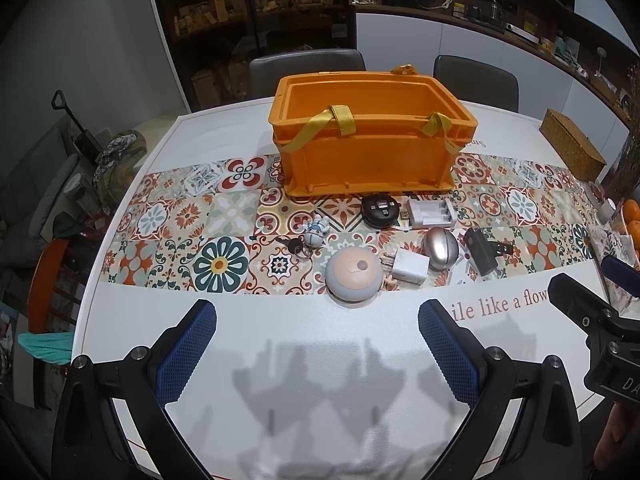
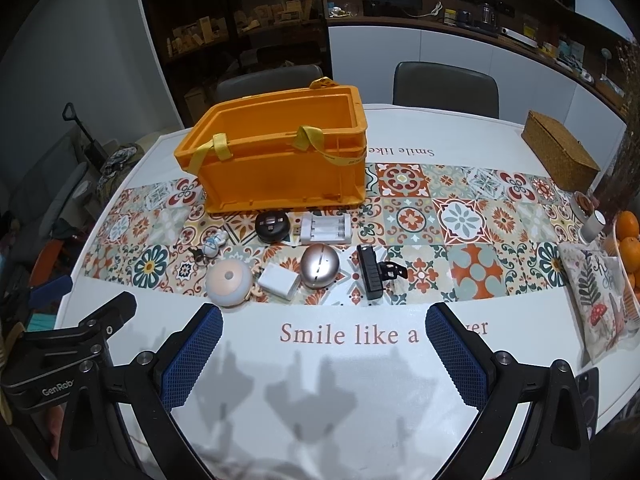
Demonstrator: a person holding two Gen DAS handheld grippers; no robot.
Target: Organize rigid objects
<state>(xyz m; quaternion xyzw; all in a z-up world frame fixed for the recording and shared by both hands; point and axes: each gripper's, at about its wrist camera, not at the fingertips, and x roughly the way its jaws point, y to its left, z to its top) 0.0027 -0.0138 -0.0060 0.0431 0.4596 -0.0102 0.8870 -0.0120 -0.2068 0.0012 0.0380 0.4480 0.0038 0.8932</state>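
Observation:
An orange crate (image 1: pixel 372 132) (image 2: pixel 280 152) with yellow straps stands on the patterned runner. In front of it lie a black round device (image 1: pixel 380 210) (image 2: pixel 272 226), a white battery charger (image 1: pixel 432 212) (image 2: pixel 326 229), a small figurine with keys (image 1: pixel 316 234) (image 2: pixel 212 244), a pink-grey dome (image 1: pixel 352 276) (image 2: pixel 229 282), a white plug adapter (image 1: pixel 410 270) (image 2: pixel 279 280), a silver egg-shaped case (image 1: pixel 440 248) (image 2: pixel 320 266) and a black charger (image 1: pixel 482 250) (image 2: pixel 370 276). My left gripper (image 1: pixel 318 320) and right gripper (image 2: pixel 324 328) are open and empty, hovering over the white table short of the objects.
A woven box (image 1: pixel 572 144) (image 2: pixel 560 150) sits at the far right. Oranges (image 2: pixel 626 240), a printed cloth (image 2: pixel 596 300) and a small white jar (image 2: pixel 594 224) are at the right edge. Two chairs (image 2: pixel 446 82) stand behind the table.

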